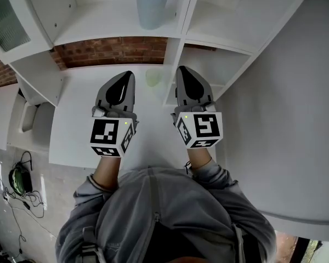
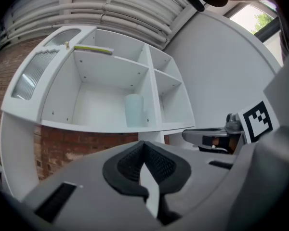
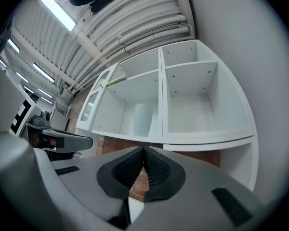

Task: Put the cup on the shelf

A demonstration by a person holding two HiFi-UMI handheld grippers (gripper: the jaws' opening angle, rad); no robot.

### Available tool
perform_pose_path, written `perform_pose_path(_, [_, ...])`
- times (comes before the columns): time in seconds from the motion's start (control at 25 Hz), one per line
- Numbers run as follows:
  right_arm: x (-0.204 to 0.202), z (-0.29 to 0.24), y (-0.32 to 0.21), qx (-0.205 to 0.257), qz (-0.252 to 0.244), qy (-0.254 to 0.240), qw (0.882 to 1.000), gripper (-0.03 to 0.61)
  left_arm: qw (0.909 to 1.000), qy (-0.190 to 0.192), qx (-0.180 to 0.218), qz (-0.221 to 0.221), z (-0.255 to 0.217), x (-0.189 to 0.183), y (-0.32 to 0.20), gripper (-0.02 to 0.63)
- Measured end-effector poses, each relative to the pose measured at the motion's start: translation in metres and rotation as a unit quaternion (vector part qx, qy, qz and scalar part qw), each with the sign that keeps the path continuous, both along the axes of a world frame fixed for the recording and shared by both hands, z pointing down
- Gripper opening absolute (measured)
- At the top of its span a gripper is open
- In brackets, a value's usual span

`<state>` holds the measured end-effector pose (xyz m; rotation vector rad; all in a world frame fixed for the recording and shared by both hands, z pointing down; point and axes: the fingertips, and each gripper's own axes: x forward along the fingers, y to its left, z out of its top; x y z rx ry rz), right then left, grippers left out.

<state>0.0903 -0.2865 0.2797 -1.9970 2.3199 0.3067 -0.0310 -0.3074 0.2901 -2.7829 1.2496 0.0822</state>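
Observation:
A pale blue cup point(image 1: 152, 5) stands upright on the white shelf point(image 1: 98, 29) of the wall unit, in its left middle compartment; the same cup point(image 2: 134, 110) shows in the left gripper view and the cup point(image 3: 143, 120) in the right gripper view. My left gripper point(image 1: 129, 75) hangs below the shelf over the white counter, shut and empty. Beside it my right gripper point(image 1: 182, 70) is also shut with nothing between its pads. Both point towards the unit, well short of the cup.
A white counter point(image 1: 77, 125) runs under the shelf unit, backed by a brick wall point(image 1: 112, 50). A white side wall point(image 1: 285, 125) stands at the right. A glass-fronted cabinet door point(image 1: 8, 18) is at the left. Cables and headphones point(image 1: 17, 179) lie on the floor at lower left.

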Motion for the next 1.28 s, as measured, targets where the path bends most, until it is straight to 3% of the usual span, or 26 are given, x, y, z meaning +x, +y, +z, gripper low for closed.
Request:
perform_pose_path(0.32, [-0.02, 0.055, 0.031, -0.035, -0.016, 0.001, 0.999, 0.027, 0.999, -0.003, -0.043, -0.011, 0.056, -0.003, 0.035, 0.006])
perform_pose_path(0.56, [-0.032, 0.085, 0.047, -0.062, -0.03, 0.016, 0.998, 0.026, 0.9983, -0.005, -0.055, -0.02, 0.077, -0.01, 0.048, 0.006])
perform_pose_path(1.28, [-0.026, 0.088, 0.055, -0.061, -0.039, 0.02, 0.997, 0.026, 0.9986, -0.003, -0.051, -0.015, 0.082, -0.005, 0.059, 0.006])
